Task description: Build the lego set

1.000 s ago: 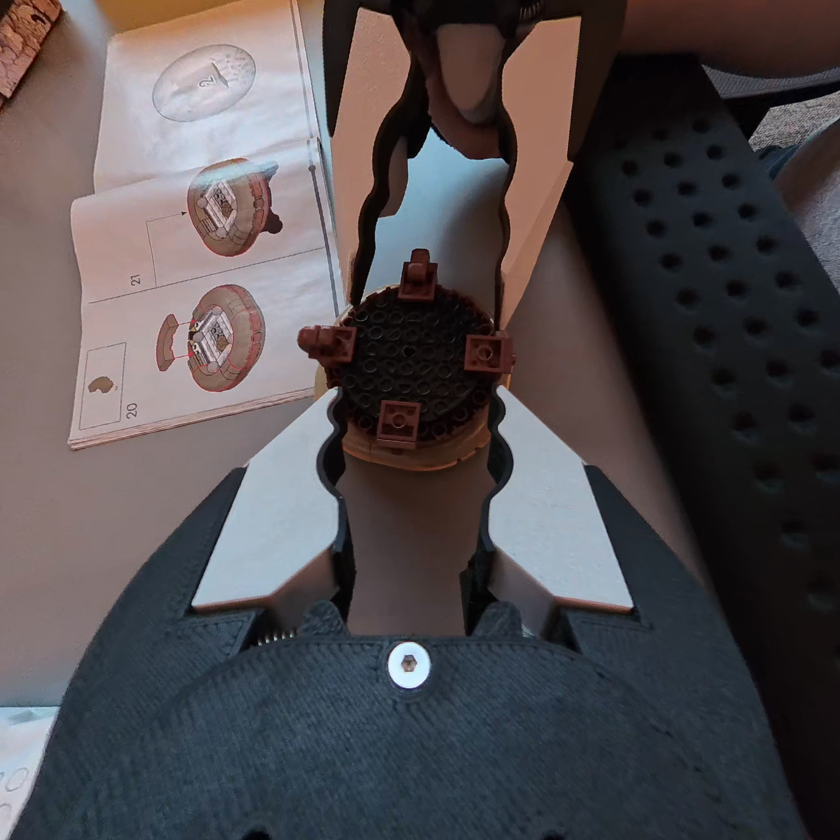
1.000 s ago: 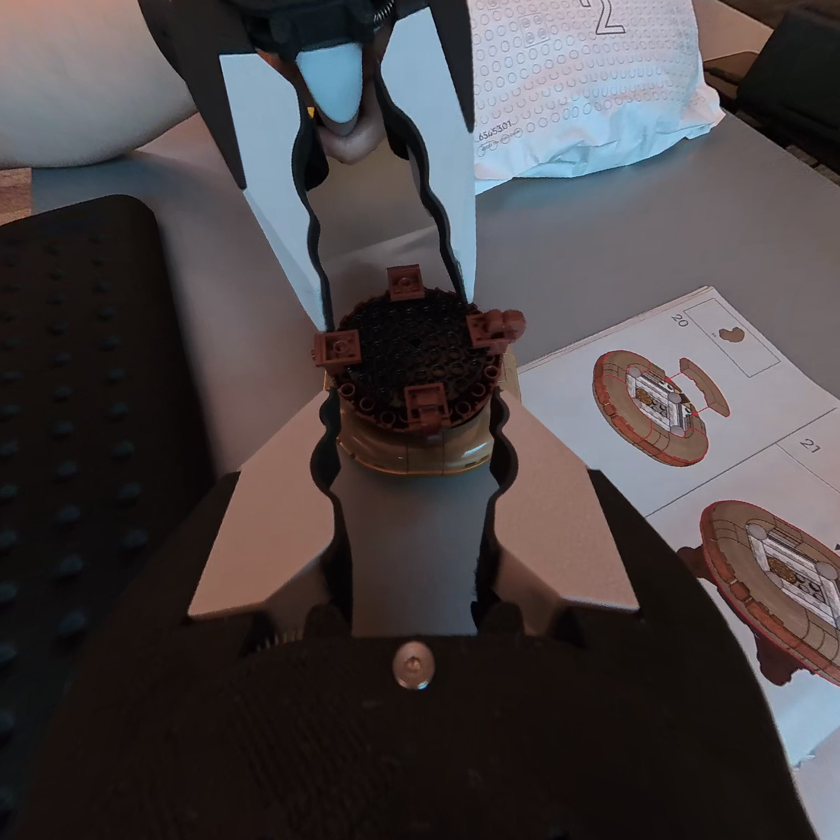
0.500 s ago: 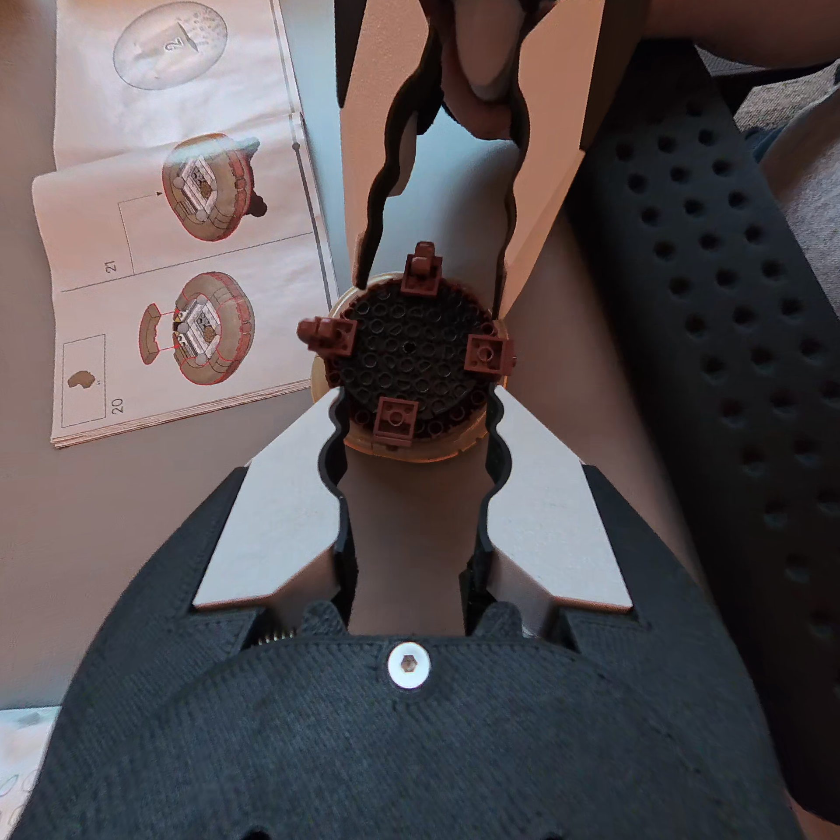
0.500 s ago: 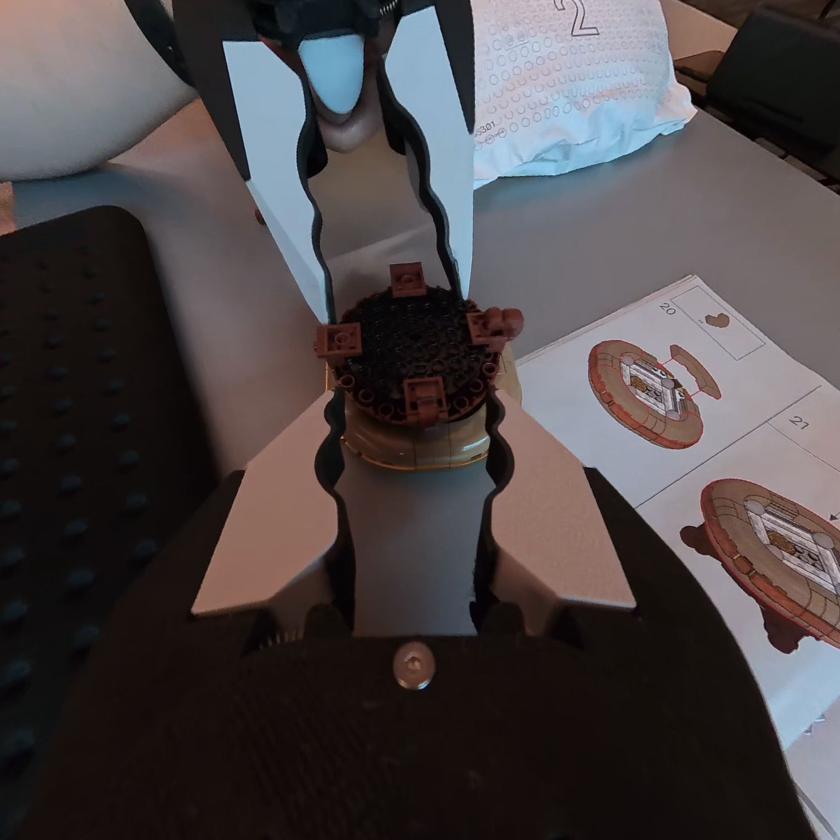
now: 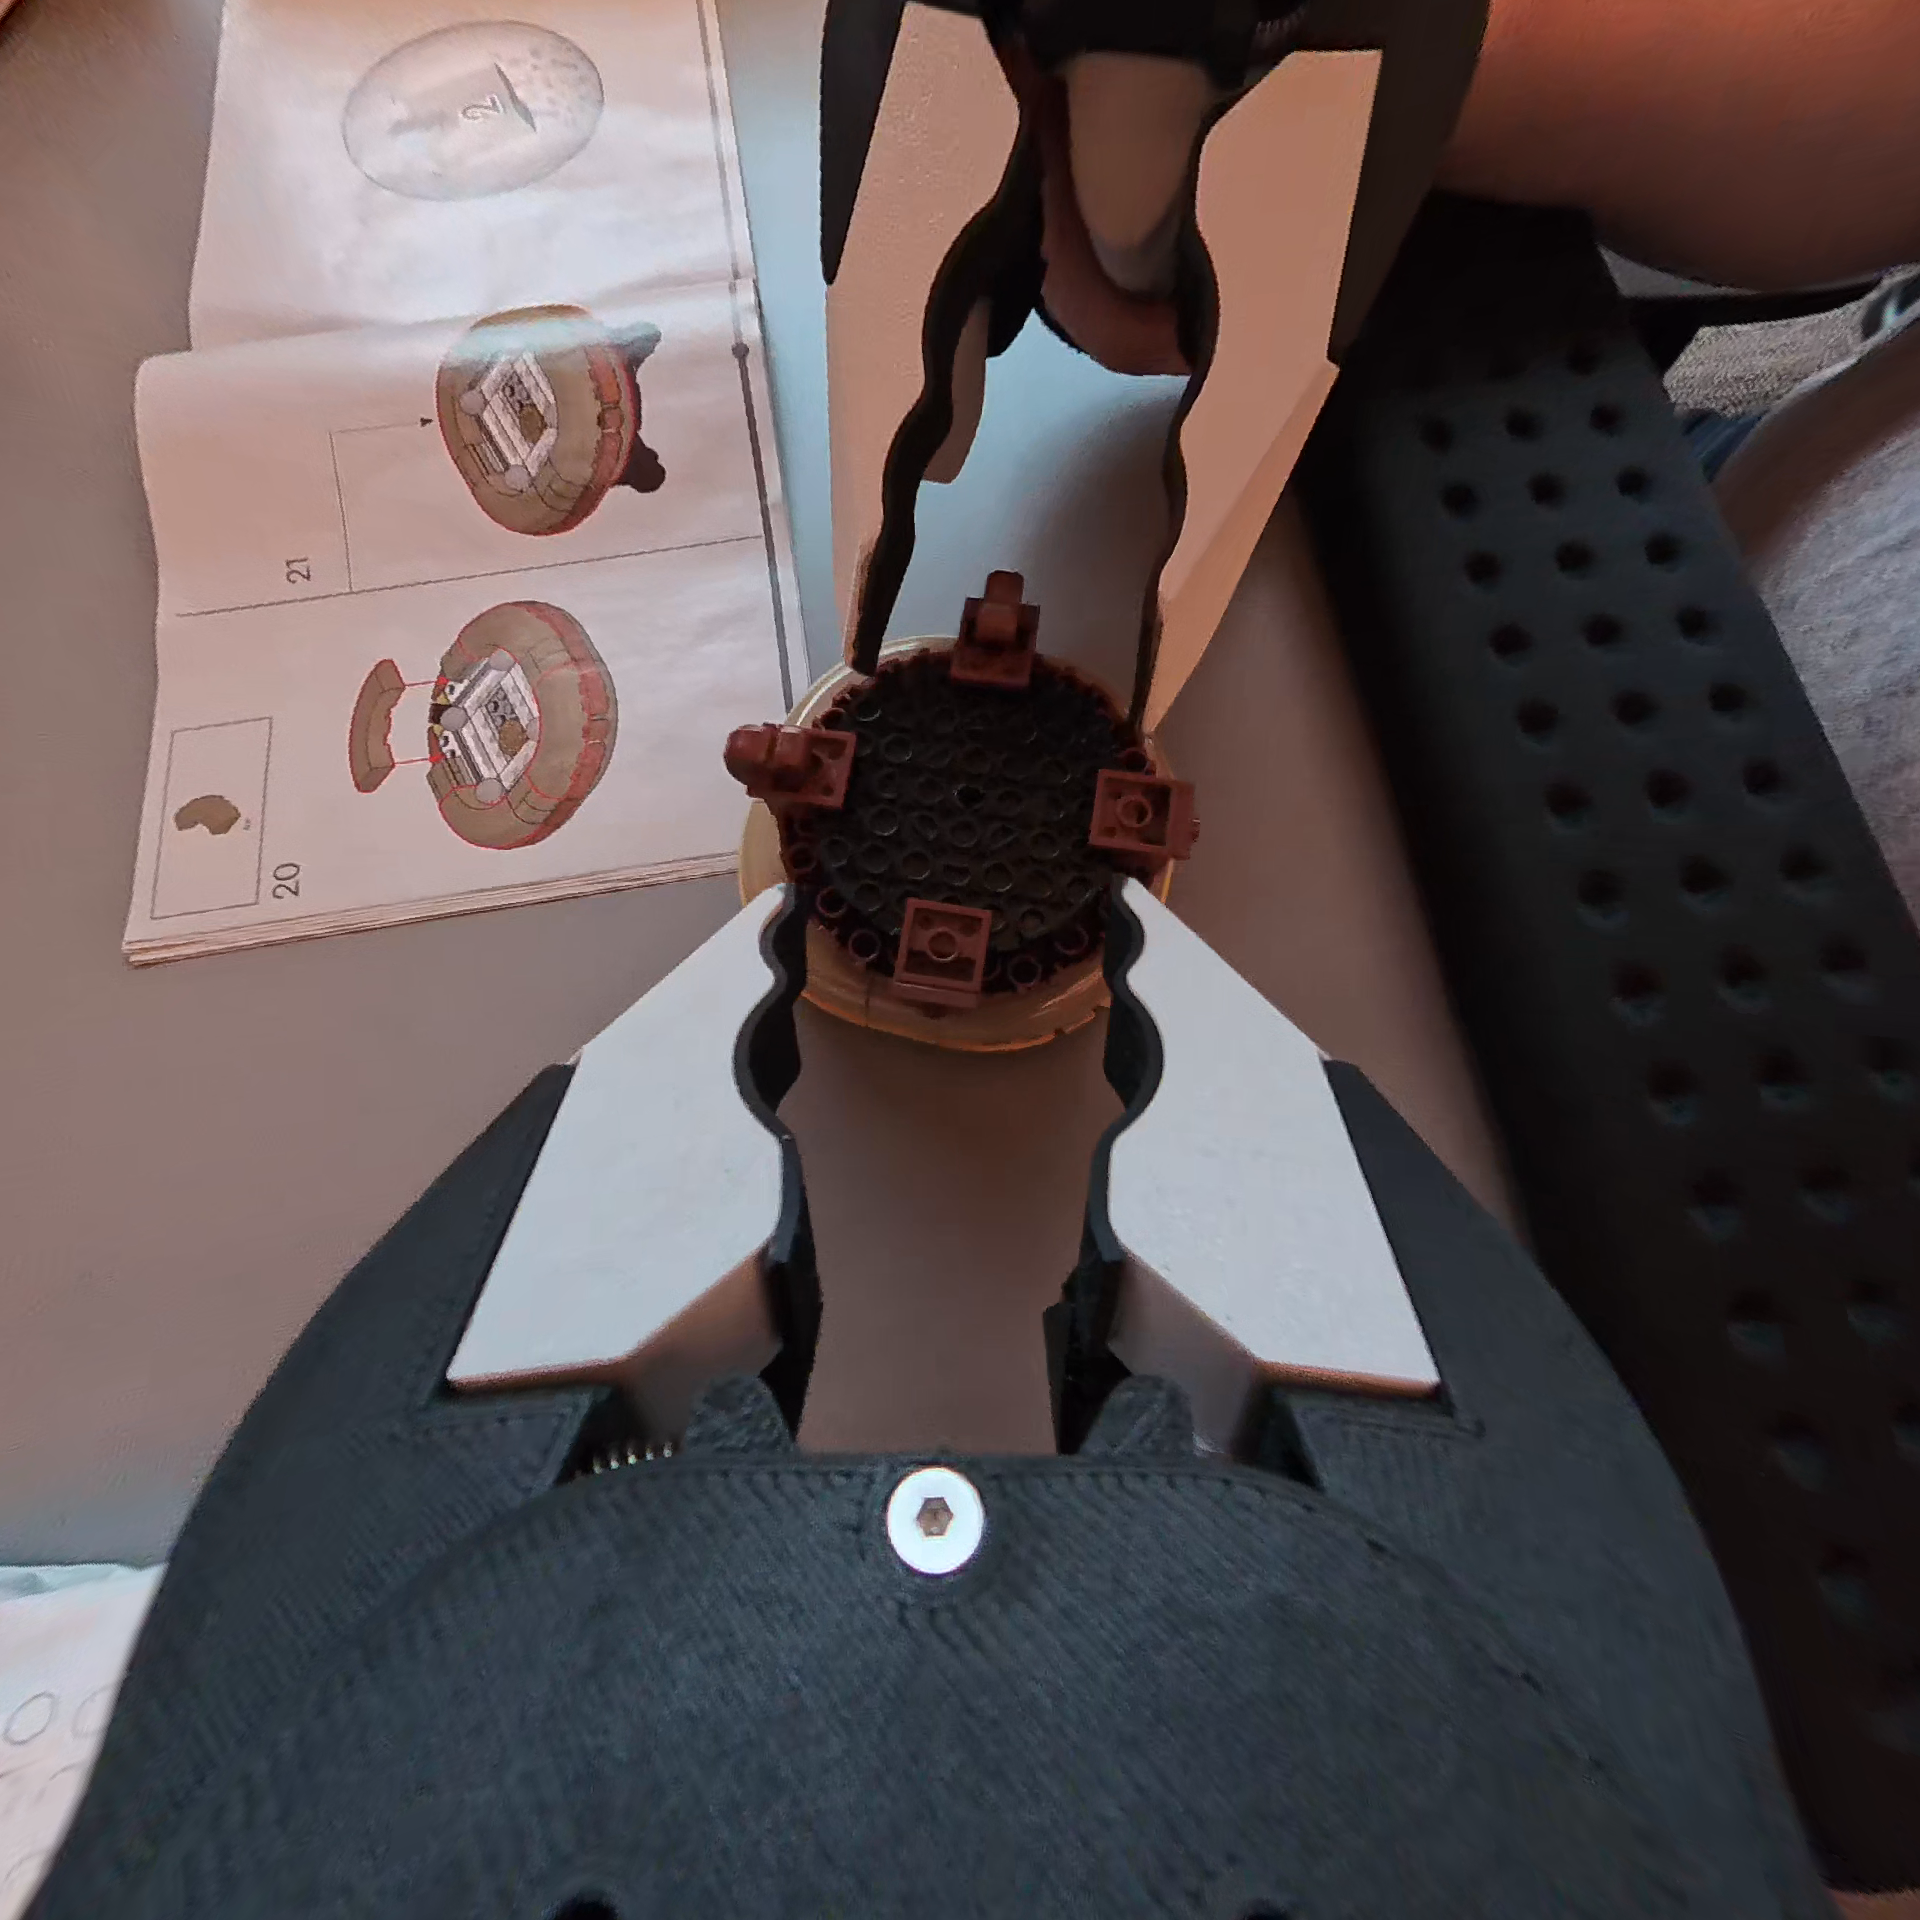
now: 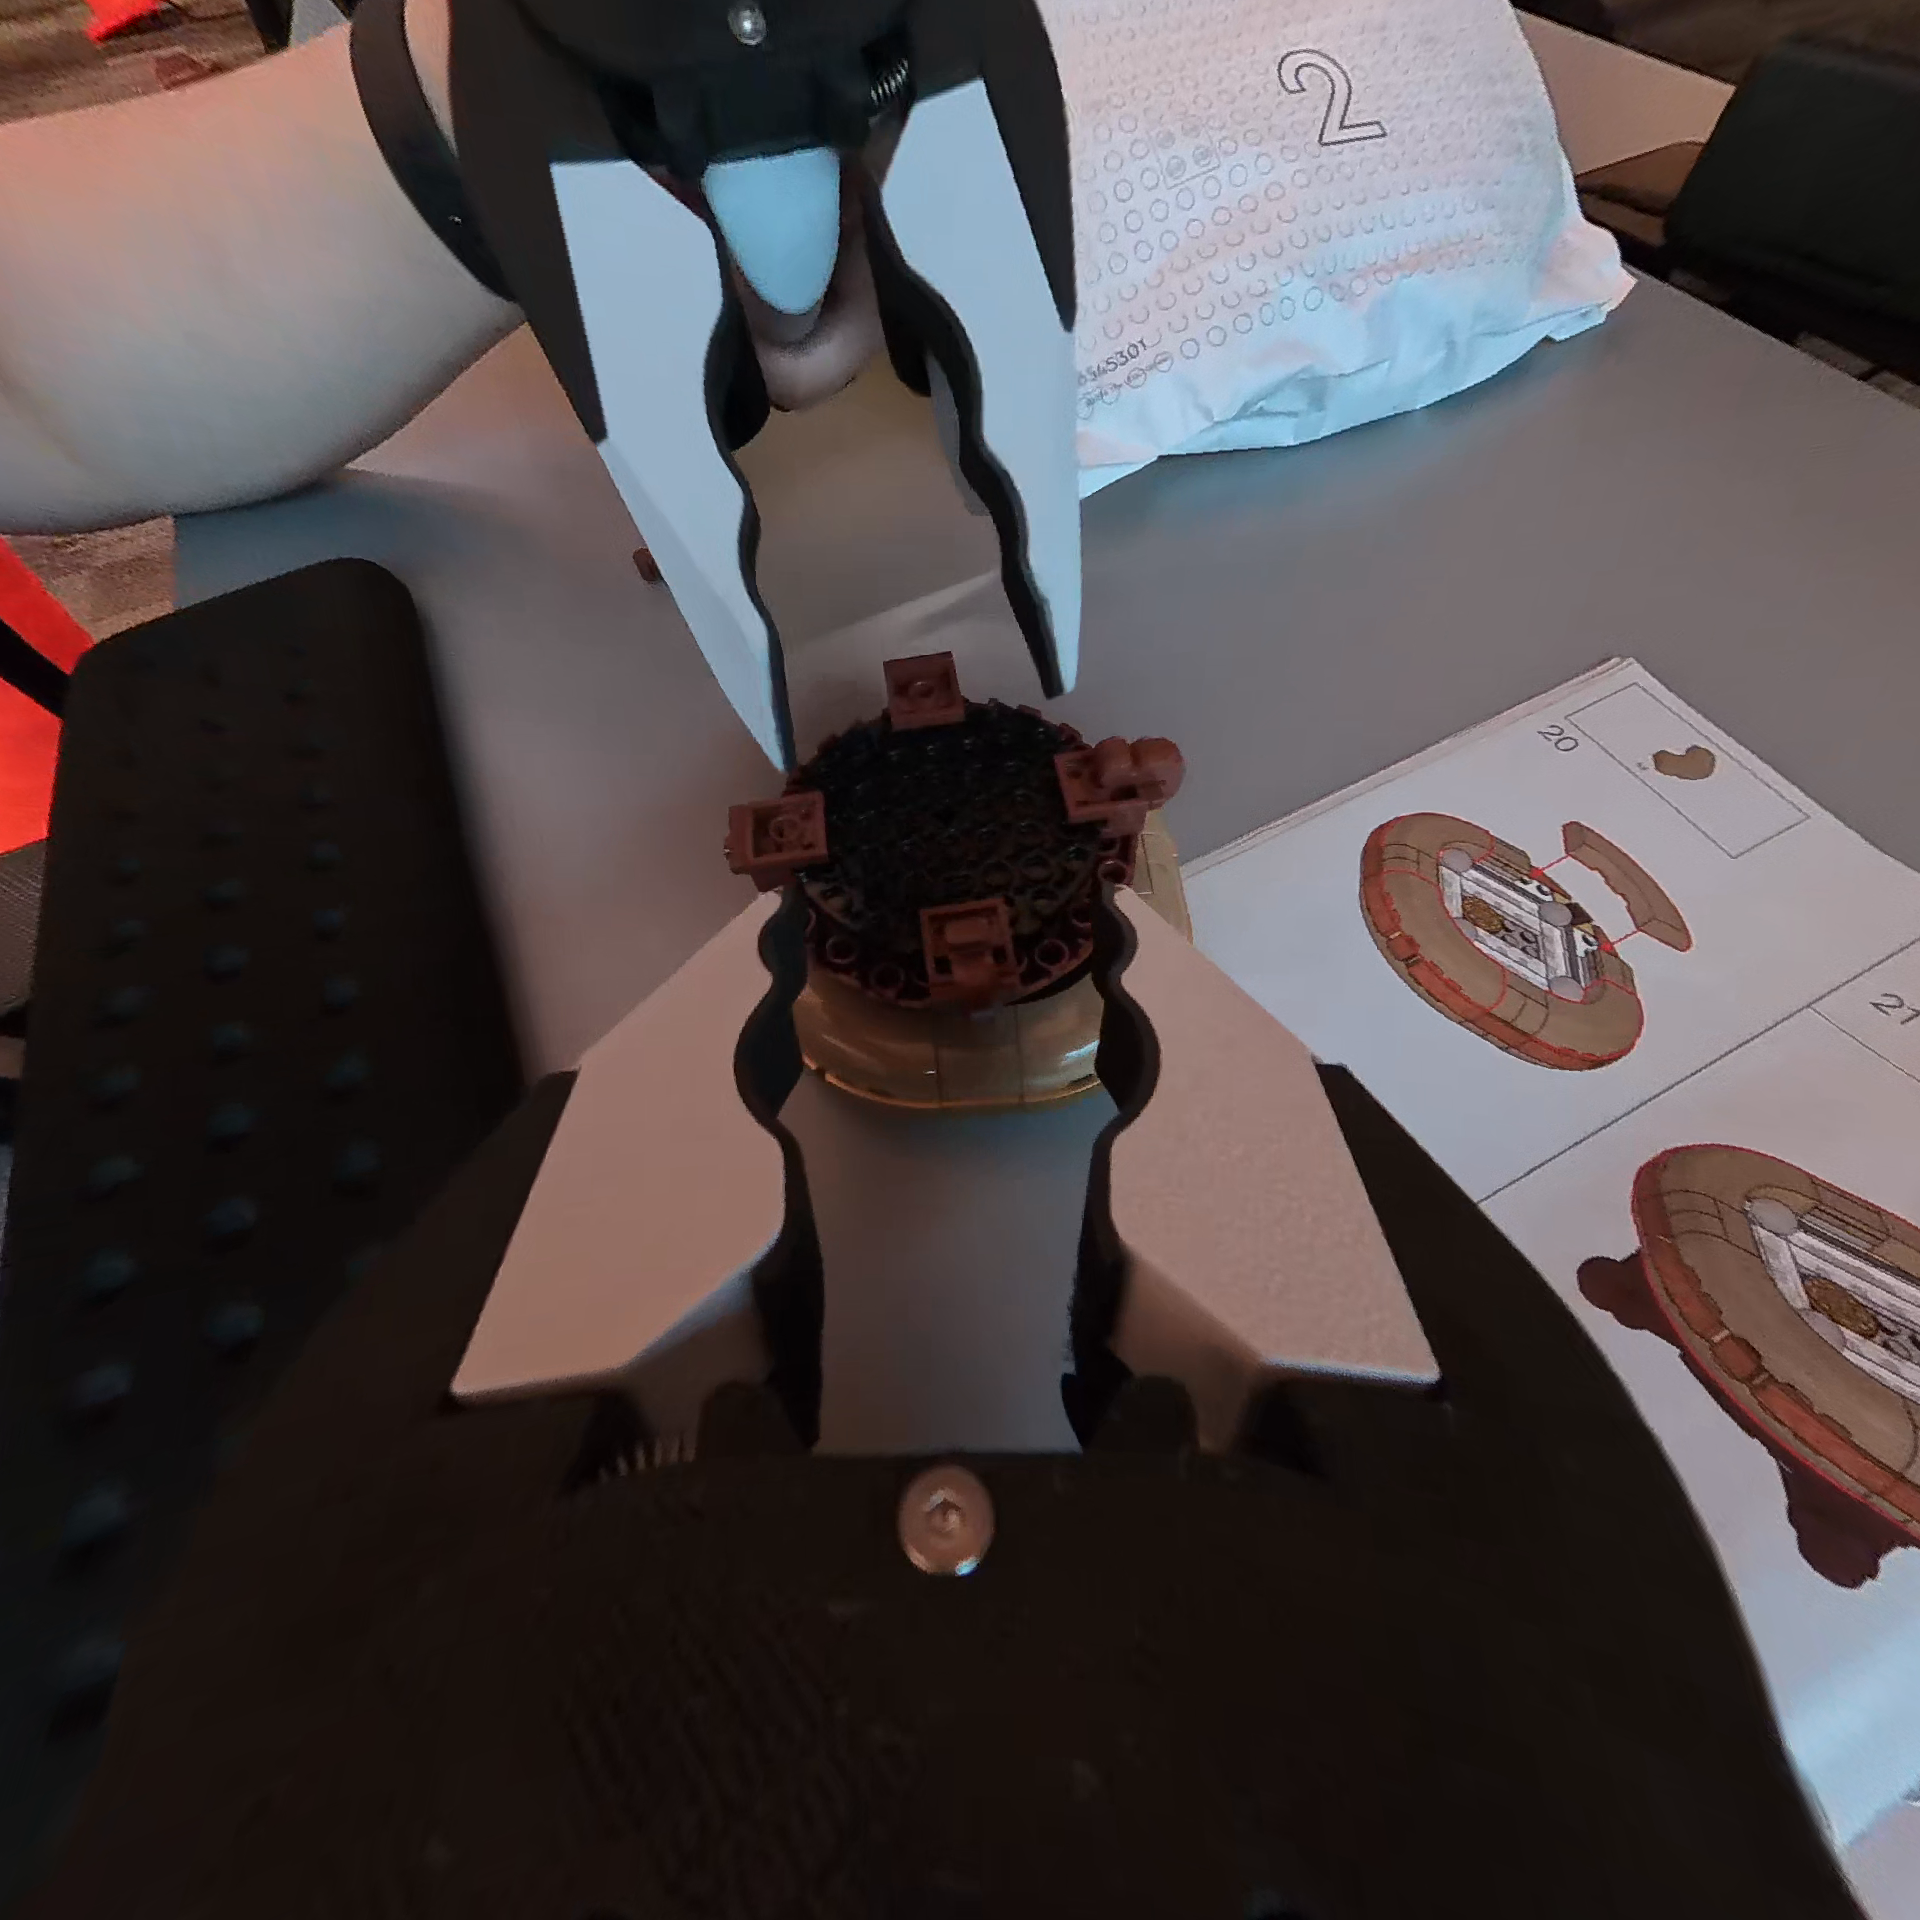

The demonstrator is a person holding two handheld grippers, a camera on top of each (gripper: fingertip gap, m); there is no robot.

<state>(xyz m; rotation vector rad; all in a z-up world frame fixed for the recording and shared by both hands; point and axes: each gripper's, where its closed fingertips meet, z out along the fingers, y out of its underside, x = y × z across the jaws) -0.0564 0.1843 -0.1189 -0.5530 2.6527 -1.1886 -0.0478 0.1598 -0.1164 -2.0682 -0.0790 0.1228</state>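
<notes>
A round lego model [image 5: 966, 821] lies upside down, its black underside up, with brown square brackets around the rim and a tan dome below. My left gripper [image 5: 954, 920] is shut on its near edge. My right gripper [image 5: 1003, 691] comes from the far side and clasps the opposite edge. In the right wrist view the model [image 6: 935, 831] sits between my right gripper [image 6: 951, 914] and the left gripper [image 6: 920, 722] opposite. One bracket carries a brown knob piece [image 6: 1138, 774]. I cannot tell whether the dome touches the grey table [image 5: 312, 1195].
An open instruction booklet [image 5: 468, 520] lies beside the model, also in the right wrist view [image 6: 1558, 987]. A white numbered bag [image 6: 1299, 260] lies at the far side. A black perforated pad [image 5: 1662, 831] runs along the other side. A tiny brown piece [image 6: 644, 566] lies on the table. The tips of both grippers are at nearly the same place.
Both grippers keep their hold on the model. The views shifted slightly; the right wrist view now shows more of the bag and the far side.
</notes>
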